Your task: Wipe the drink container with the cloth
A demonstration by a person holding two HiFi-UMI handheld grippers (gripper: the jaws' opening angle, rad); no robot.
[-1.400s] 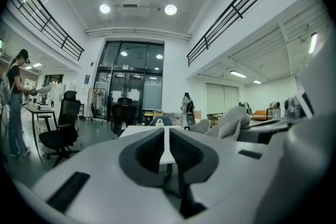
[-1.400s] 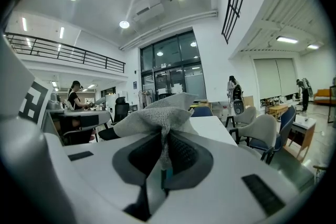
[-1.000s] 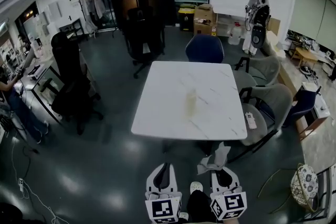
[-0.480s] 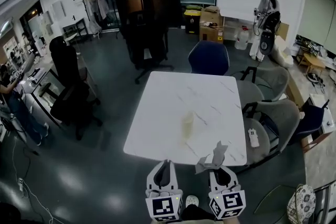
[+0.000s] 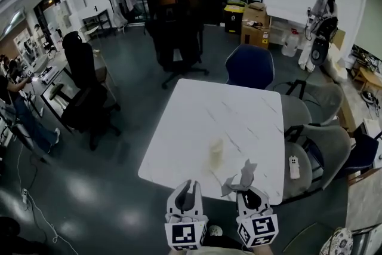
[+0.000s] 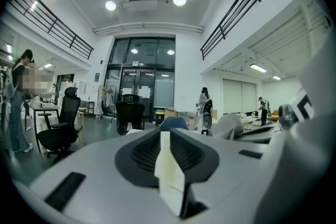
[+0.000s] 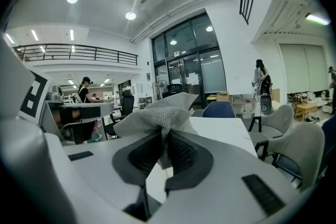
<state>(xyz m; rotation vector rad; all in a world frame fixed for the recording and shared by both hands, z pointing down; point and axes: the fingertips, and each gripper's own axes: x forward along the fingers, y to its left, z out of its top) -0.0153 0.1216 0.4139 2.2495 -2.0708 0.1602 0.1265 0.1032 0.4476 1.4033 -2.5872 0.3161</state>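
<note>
Big open office, dark floor, w/ a white marble-look table [image 5: 239, 122] in the middle, and everything here is placed off that table. The drink container [image 5: 216, 152], a pale translucent thing, stood upright on the table near its near edge, w/ nothing touching it. A blue chair [image 5: 249, 67] sat at the table's far end and grey chairs [image 5: 325, 149] along its right side, one w/ a small white device [image 5: 293, 167] on the seat (remote or phone, couldn't tell).

Both grippers were just short of the table's near edge. The right gripper [image 5: 249, 193] had its jaws clamped on the cloth [image 5: 240, 175], a crumpled grey rag sticking up out of them; the right gripper view showed that bunch [image 7: 160, 115] pinched tight. The left gripper [image 5: 187, 187] had its jaws pressed together w/ nothing in them.

Progress, imo: the cloth was in hand, so the pickup part was done. The actual wiping hadn't started bc the cloth was well apart from the container. What was left: reach the table, prob steady the container w/ the left gripper, then rub it down.
</note>
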